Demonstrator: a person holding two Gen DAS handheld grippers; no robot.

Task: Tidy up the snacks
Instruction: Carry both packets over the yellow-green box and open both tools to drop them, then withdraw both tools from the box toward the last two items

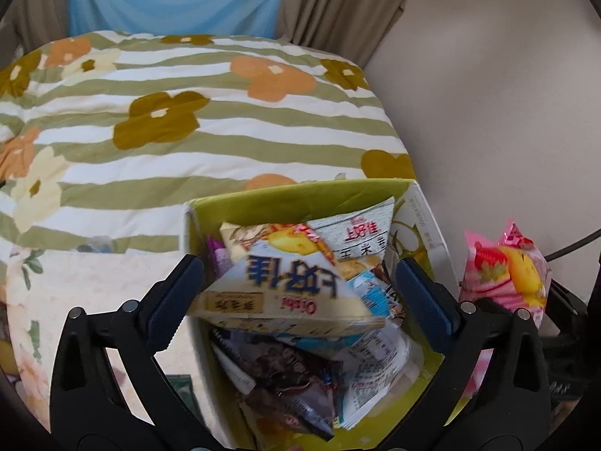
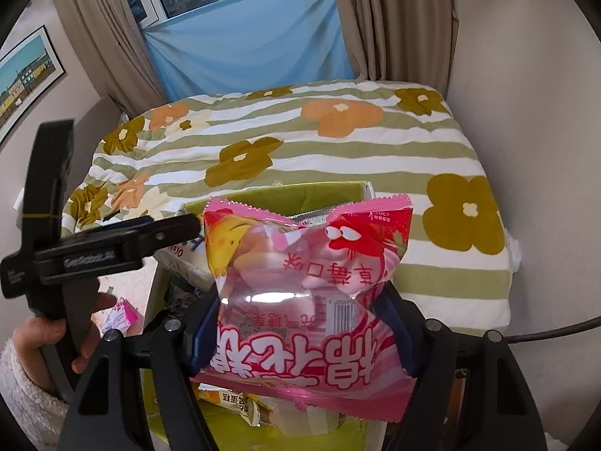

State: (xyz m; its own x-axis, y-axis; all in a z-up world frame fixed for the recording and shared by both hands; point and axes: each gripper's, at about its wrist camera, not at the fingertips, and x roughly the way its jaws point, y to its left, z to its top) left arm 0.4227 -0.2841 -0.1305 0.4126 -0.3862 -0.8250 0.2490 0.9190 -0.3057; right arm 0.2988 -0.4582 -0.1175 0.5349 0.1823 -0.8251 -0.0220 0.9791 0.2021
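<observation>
A green cardboard box (image 1: 300,192) full of snack packets stands at the foot of a bed. My left gripper (image 1: 298,265) hangs over it with its jaws wide open. A white and blue snack bag (image 1: 285,289) lies on top of the pile between the fingers, and the pads do not touch it. My right gripper (image 2: 300,312) is shut on a pink marshmallow bag (image 2: 308,274), held above the box (image 2: 285,193). The same pink bag (image 1: 507,278) shows at the right edge of the left wrist view.
A quilt with green stripes and flowers (image 2: 285,143) covers the bed behind the box. A wall (image 1: 507,112) and a black cable (image 2: 556,329) lie to the right. A small pink packet (image 2: 120,315) lies left of the box. A person's hand (image 2: 37,338) grips the left tool.
</observation>
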